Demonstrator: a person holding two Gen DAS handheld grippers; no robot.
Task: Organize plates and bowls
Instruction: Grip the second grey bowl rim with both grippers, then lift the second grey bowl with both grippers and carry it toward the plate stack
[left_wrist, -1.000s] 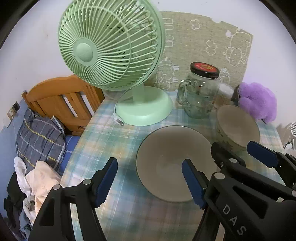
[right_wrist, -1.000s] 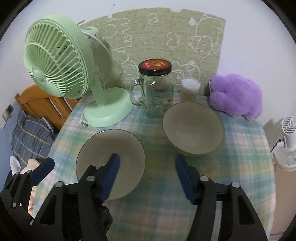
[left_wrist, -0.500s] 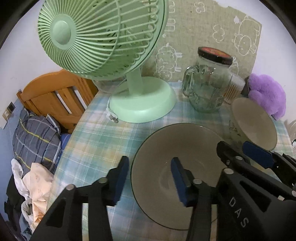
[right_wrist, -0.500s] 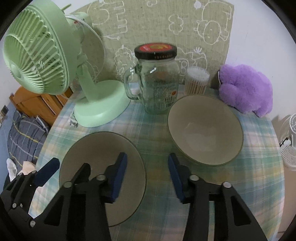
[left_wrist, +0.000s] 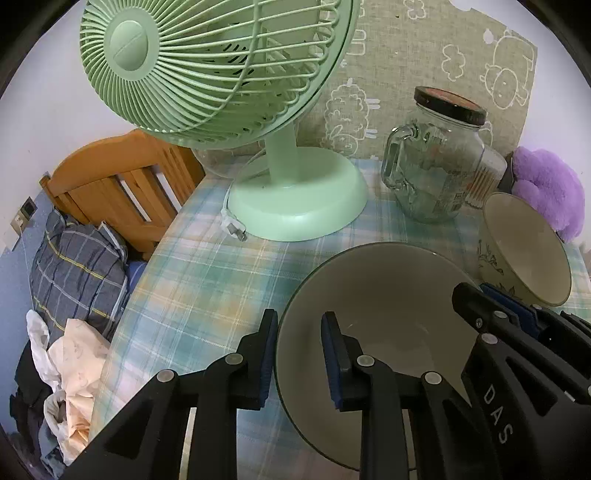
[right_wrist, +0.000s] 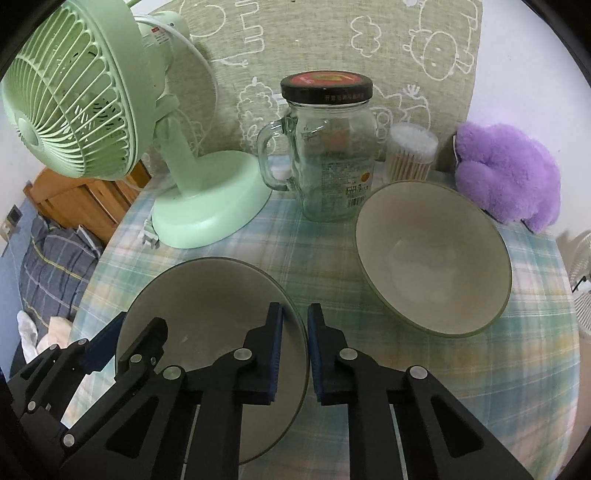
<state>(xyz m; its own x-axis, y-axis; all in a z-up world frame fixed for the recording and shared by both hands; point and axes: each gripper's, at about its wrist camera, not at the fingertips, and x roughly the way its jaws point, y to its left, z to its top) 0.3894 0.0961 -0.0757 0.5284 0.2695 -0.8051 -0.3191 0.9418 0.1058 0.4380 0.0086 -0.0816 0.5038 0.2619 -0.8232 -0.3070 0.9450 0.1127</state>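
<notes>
A green fan (right_wrist: 92, 122) stands at the table's (right_wrist: 314, 251) back left, its plug (left_wrist: 233, 229) lying on the plaid cloth. Beside it is a lidded glass jar (right_wrist: 328, 155), then a tub of cotton swabs (right_wrist: 410, 155) and a purple plush (right_wrist: 506, 177). A wooden headboard (left_wrist: 118, 184) shows beyond the left edge.

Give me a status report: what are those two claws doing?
Left gripper and right gripper: jaws shut on opposite rims of plate. Bowl sits apart, beside plate. Nothing between them.
</notes>
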